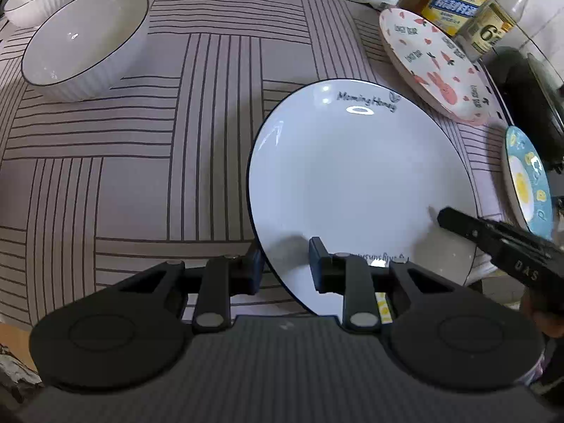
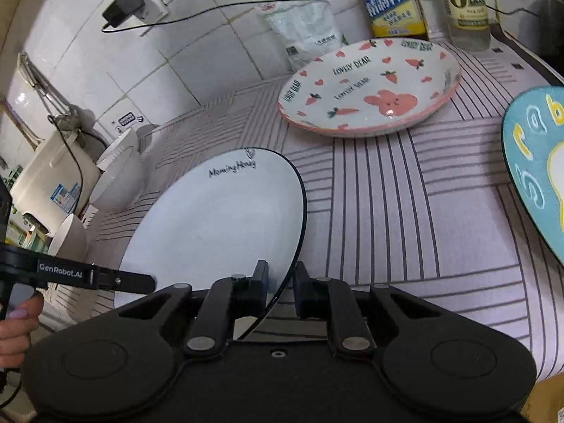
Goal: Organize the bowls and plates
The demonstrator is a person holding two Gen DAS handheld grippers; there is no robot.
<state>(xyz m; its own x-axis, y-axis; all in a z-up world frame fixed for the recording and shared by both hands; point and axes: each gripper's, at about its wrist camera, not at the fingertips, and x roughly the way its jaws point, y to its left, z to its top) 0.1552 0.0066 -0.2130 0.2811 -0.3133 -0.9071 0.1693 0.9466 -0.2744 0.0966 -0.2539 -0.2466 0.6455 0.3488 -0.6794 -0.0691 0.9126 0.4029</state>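
Up close in the left wrist view, the left gripper (image 1: 283,264) straddles the near rim of the round white dark-rimmed plate (image 1: 356,176) on the striped grey tablecloth (image 1: 141,183), fingers parted around the edge; 1 white ribbed bowl (image 1: 84,42) sits far left. From the right wrist view, the right gripper (image 2: 281,287) likewise brackets that plate's (image 2: 215,222) rim, not visibly clamped, with the pink rabbit-print plate (image 2: 370,88) beyond.

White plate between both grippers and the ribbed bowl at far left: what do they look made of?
White plate: looks like glazed ceramic or porcelain; glossy, with sharp lamp reflections, a thin dark rim line and printed lettering. Ribbed bowl: likely the same glazed ceramic; a shiny inside with a small highlight, fluted outer wall, dark rim line. Melamine can't be ruled out by look alone.
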